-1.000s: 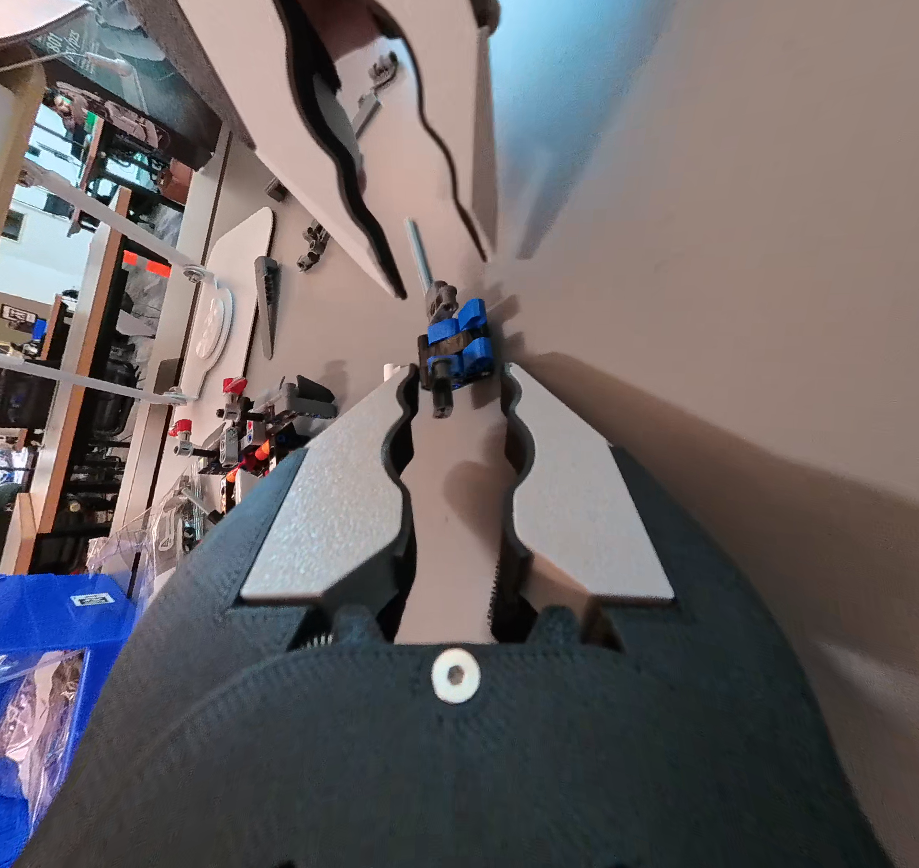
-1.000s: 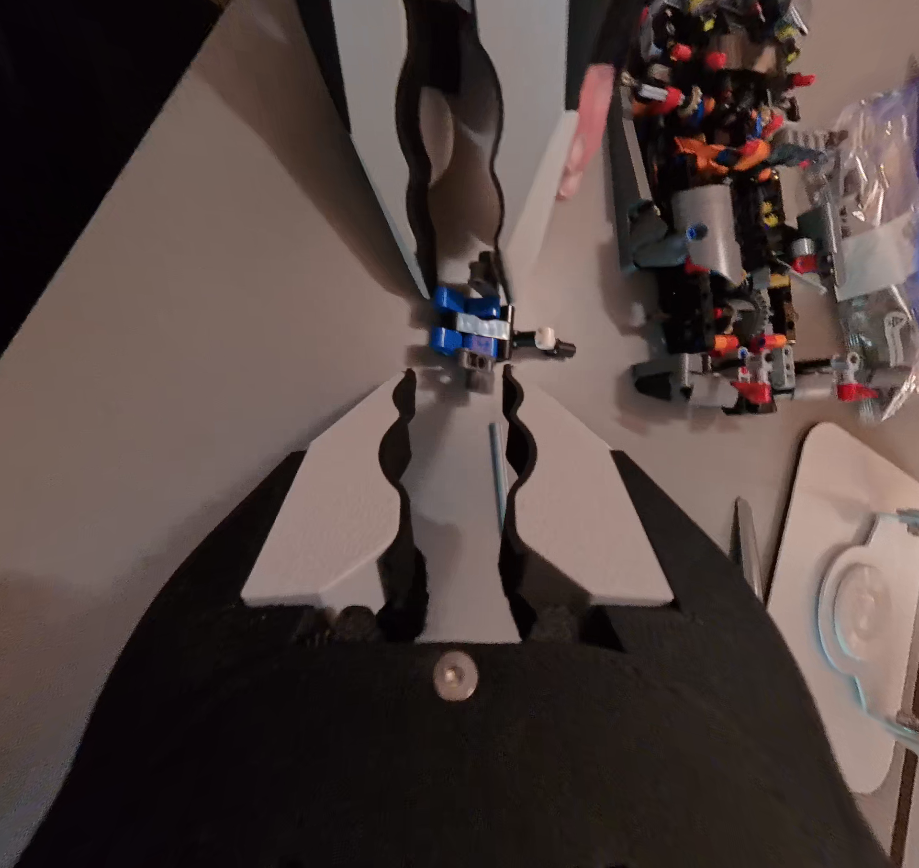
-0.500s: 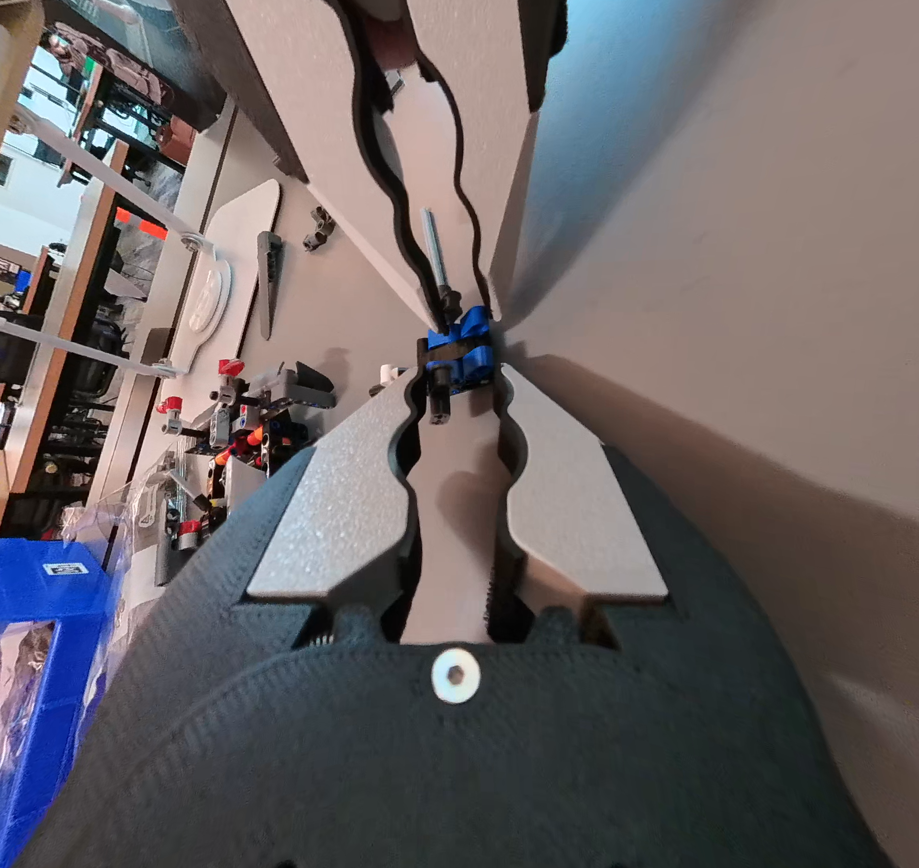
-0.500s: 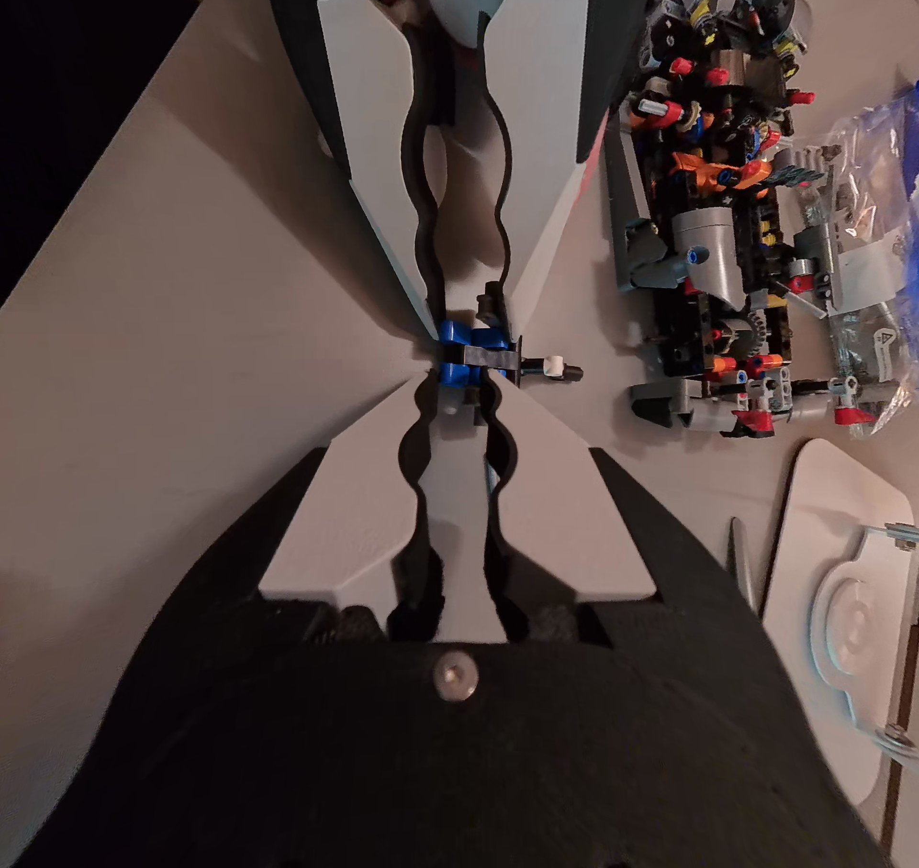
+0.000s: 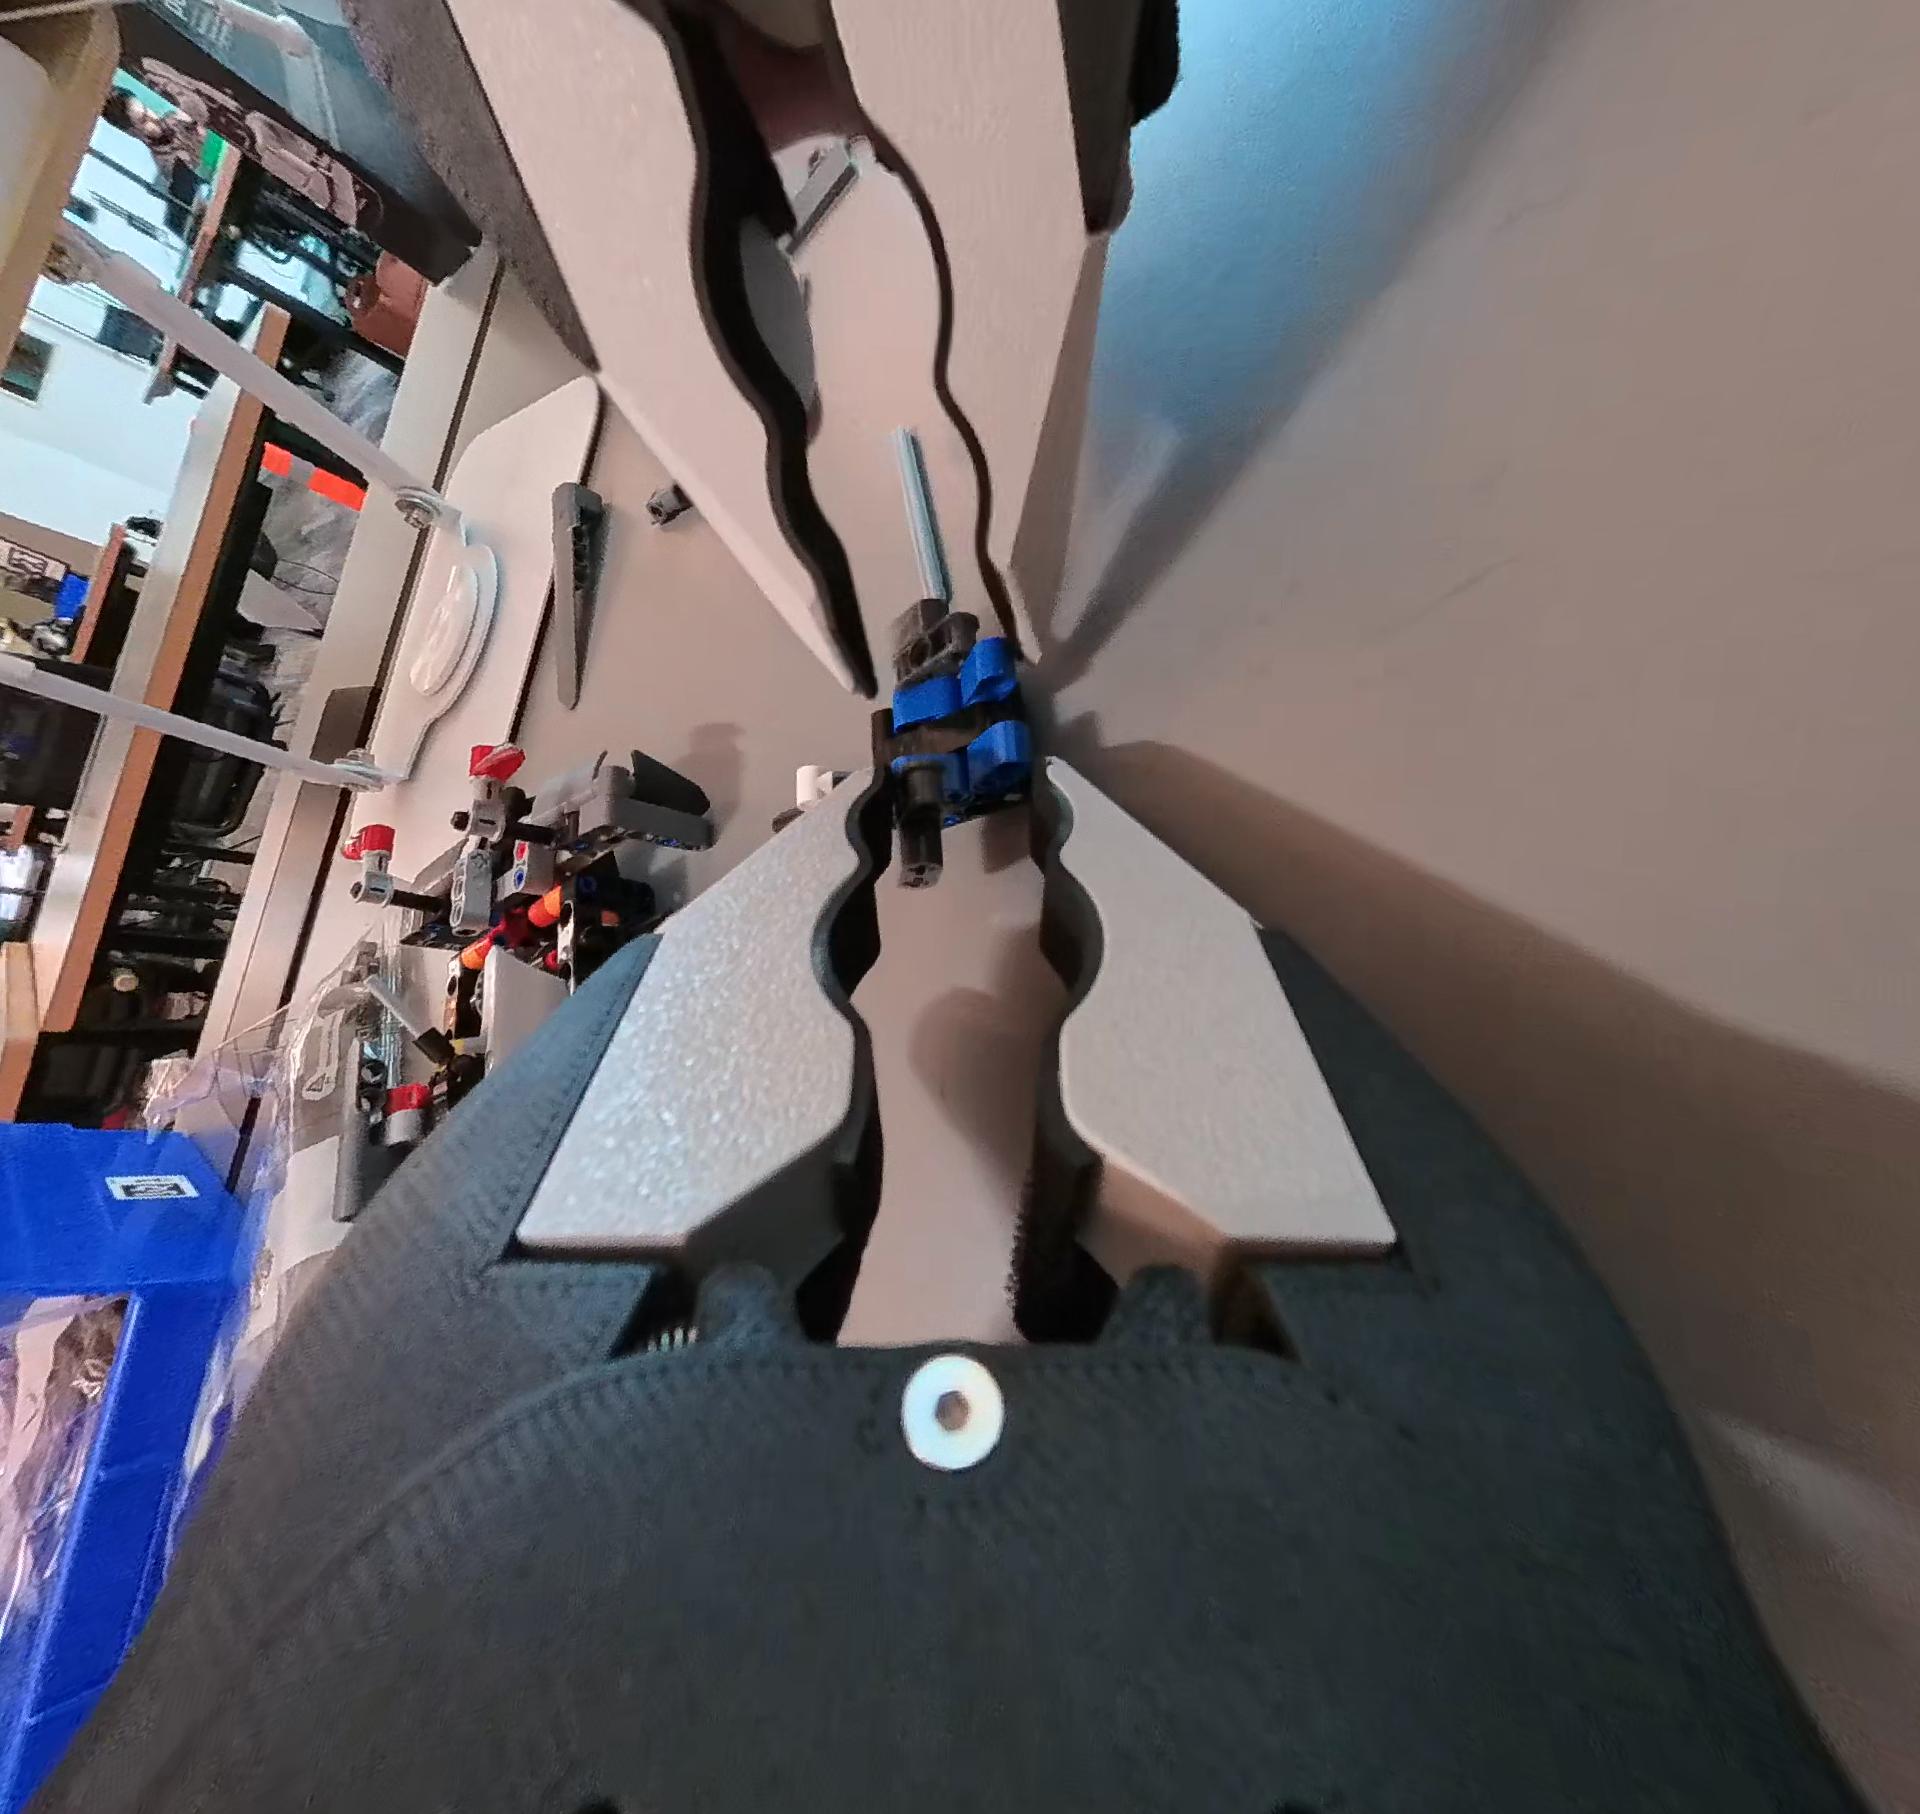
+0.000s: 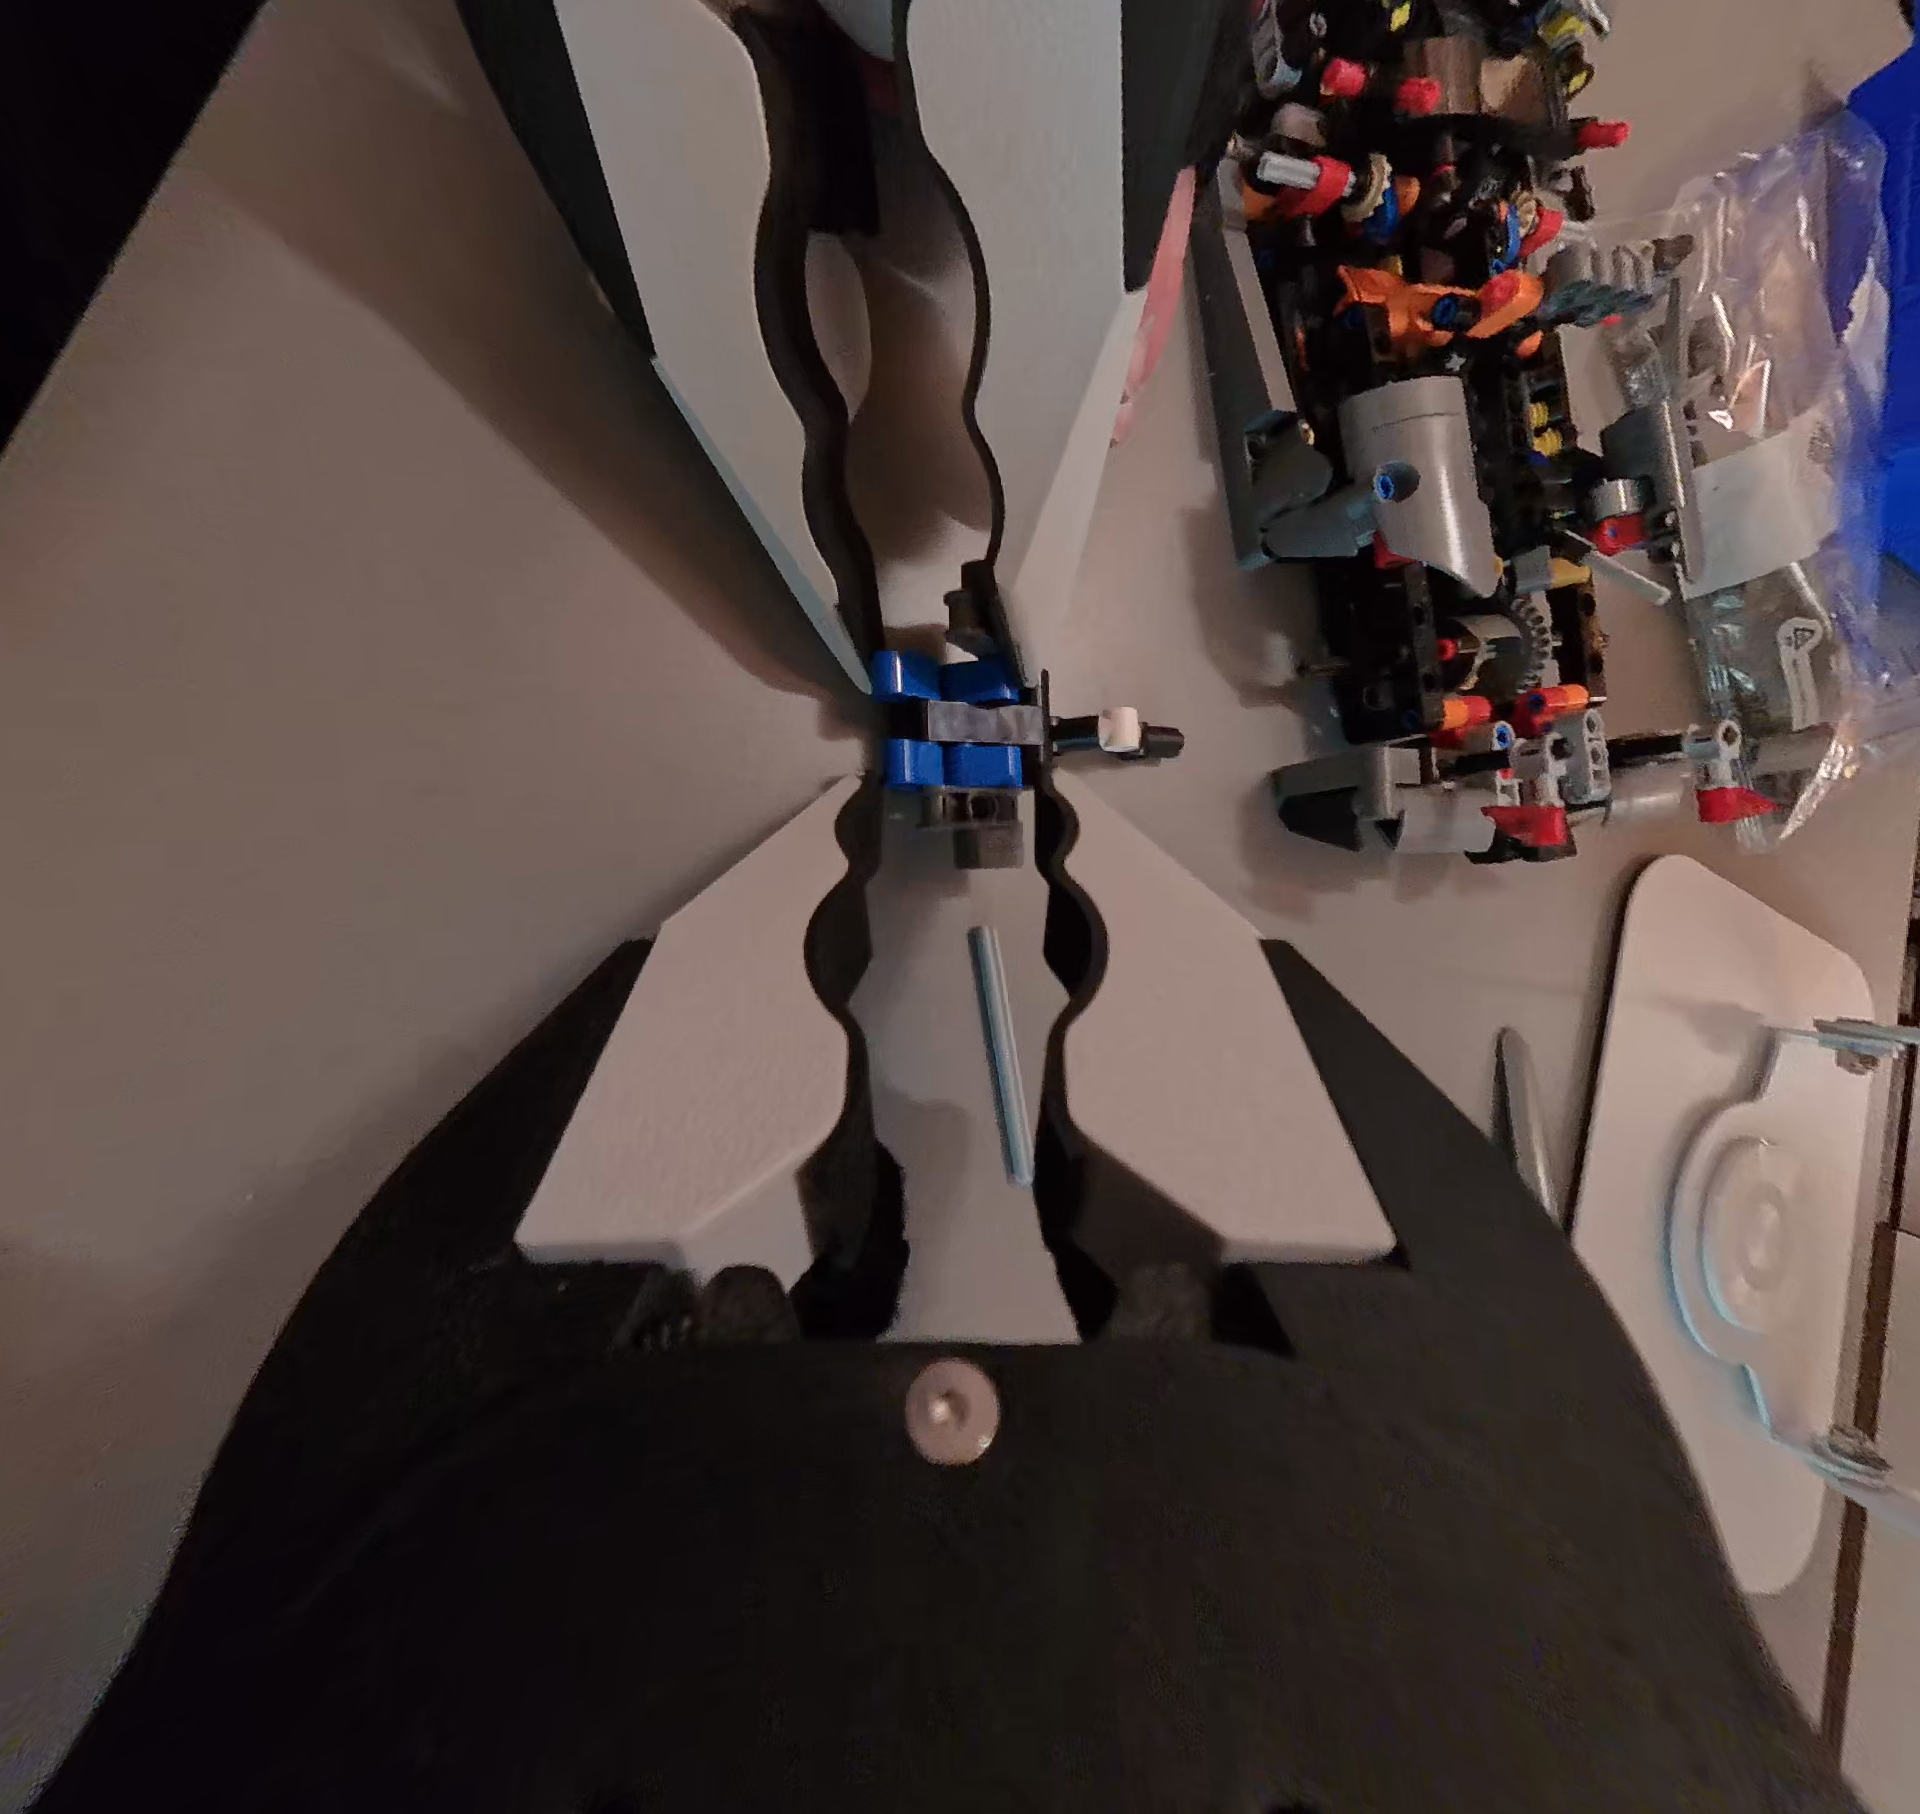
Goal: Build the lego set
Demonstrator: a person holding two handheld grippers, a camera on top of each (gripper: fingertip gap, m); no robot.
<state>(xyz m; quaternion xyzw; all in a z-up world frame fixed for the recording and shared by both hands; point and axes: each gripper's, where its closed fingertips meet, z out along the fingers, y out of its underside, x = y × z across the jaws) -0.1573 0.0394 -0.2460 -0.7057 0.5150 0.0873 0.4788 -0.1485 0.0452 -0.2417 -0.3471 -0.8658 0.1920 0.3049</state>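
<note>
A small blue-and-black lego sub-assembly (image 5: 961, 736) sits on the beige table between my two grippers, which face each other tip to tip. My left gripper (image 5: 958, 777) is shut on its blue and black end. In the right wrist view the sub-assembly (image 6: 951, 725) has a black axle with a white bush (image 6: 1120, 728) sticking out to the right. My right gripper (image 6: 948, 790) is open, its tips either side of the dark grey connector with small gaps. A thin grey axle (image 6: 1000, 1058) lies on the table between the right fingers.
The large grey, black and orange model (image 6: 1455, 517) lies to the right, next to a clear bag of parts (image 6: 1766, 414). A white board (image 6: 1714, 1037) and a dark wedge piece (image 6: 1517, 1110) lie near the right edge. A blue bin (image 5: 94, 1349) stands at the far left. Only a small space, under 4 cm, lies between the two pairs of fingers.
My left gripper closed in on the sub-assembly and stays shut on it. My right gripper closed on it half a second ago and has now opened again.
</note>
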